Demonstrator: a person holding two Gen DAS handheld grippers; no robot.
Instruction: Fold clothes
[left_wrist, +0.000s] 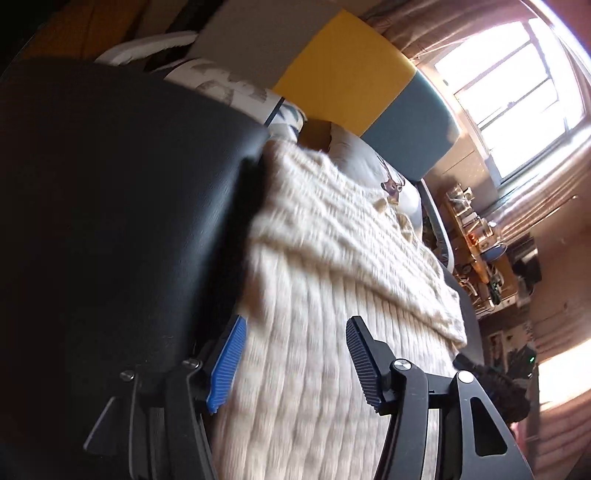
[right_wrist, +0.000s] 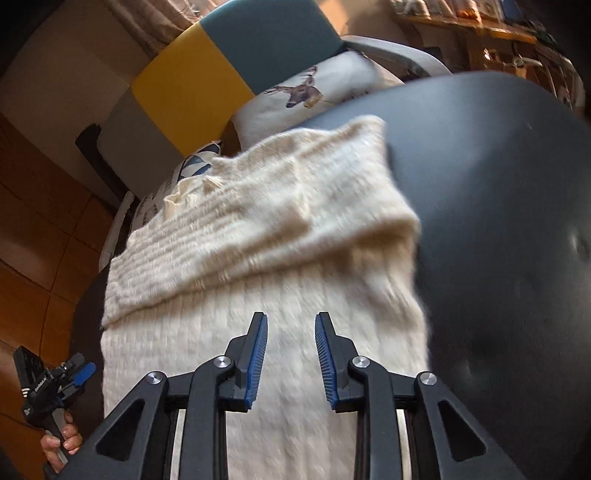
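The cream knit sweater (right_wrist: 258, 258) lies along a dark padded seat (right_wrist: 498, 221), with 1 fold already laid across it: a doubled band runs from 9 o'clock up to 1 o'clock in the right wrist view. Beyond it sit a deer-print cushion (right_wrist: 314, 88) and a yellow-and-teal backrest (right_wrist: 229, 70).

The right gripper (right_wrist: 290, 354) hovers over the near single layer with its jaws parted a moderate way and nothing between them. The left gripper (left_wrist: 291, 365) is spread wider, also empty, over the sweater's near left edge. In the right wrist view it shows at 8 o'clock, held in the person's hand (right_wrist: 61, 443), off the fabric's edge.

Risks, as I judge them:
- The knit is thick and fuzzy, so a shallow pinch may catch only the top fibres and slip.
- The seat looks slick, so pulling 1 side alone could drag the whole sweater and skew the existing fold.
- The fabric's edge sits near the seat's rim, so an uneven lift may let it slide off.
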